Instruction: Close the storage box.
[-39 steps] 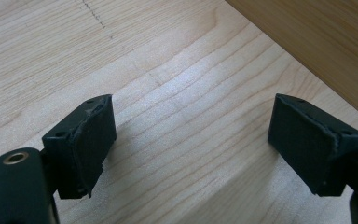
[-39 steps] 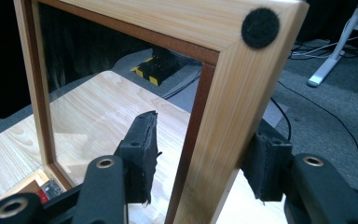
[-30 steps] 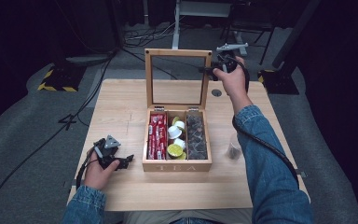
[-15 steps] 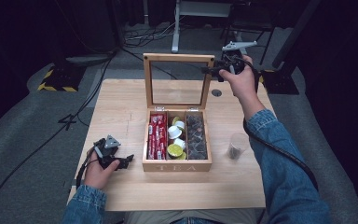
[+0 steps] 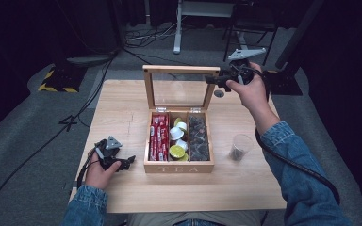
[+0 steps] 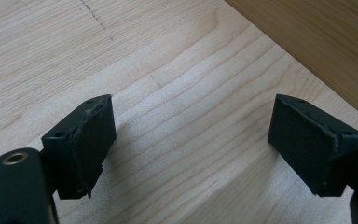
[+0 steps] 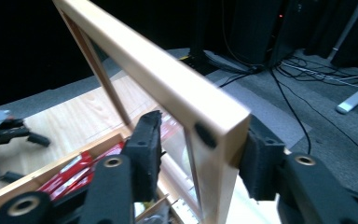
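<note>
Right gripper view: squared wooden lid [image 7: 168, 88].

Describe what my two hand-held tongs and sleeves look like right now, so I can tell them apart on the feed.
Both tongs are black, each topped by a grey three-cornered plate and trailing a black cable. The left tongs carry two rectangular black foam pads with frayed edges and brass-ringed holes in the arms. The right tongs have the same foam pads. Both sleeves are blue denim.
</note>
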### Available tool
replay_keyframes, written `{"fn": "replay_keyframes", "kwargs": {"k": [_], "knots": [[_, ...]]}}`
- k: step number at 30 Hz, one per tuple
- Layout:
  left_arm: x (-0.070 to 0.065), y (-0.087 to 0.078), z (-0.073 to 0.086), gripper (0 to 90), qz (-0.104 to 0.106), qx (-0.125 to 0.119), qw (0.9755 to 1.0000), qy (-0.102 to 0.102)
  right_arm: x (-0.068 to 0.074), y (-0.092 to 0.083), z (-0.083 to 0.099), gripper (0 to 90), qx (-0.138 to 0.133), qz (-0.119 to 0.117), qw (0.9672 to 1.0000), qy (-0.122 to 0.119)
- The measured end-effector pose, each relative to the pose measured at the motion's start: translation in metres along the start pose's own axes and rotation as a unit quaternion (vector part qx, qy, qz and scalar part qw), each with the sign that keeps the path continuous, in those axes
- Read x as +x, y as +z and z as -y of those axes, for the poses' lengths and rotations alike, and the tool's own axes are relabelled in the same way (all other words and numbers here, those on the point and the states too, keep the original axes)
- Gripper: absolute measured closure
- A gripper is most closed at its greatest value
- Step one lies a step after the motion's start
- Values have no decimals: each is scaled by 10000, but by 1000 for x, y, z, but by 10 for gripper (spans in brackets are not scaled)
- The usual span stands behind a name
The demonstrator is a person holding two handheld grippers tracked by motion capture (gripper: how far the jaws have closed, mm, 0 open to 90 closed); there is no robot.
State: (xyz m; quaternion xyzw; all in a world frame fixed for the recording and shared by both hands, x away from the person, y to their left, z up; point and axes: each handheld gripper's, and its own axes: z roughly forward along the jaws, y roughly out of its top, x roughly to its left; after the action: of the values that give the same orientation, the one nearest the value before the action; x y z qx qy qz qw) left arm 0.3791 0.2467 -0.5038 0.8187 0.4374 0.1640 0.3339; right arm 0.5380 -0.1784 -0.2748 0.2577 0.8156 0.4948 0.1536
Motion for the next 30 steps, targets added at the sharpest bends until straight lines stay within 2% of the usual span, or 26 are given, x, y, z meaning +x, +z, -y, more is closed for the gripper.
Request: {"fn": "replay_keyframes", "kwargs": {"k": [5, 11, 22, 30], "knots": [[0, 1, -1, 153, -25, -4, 10000, -18, 15, -8, 6, 554, 161, -98, 9998, -93], [0, 1, -1, 154, -29, -3, 10000, -22, 24, -14, 14, 549, 171, -190, 9996, -104], [0, 1, 0, 154, -20, -6, 10000, -44, 47, -22, 40, 526, 336, -349, 9985, -255], [0, 1, -1, 154, -27, -6, 10000, -32, 59, -25, 54, 491, 429, -354, 9979, -329]]}}
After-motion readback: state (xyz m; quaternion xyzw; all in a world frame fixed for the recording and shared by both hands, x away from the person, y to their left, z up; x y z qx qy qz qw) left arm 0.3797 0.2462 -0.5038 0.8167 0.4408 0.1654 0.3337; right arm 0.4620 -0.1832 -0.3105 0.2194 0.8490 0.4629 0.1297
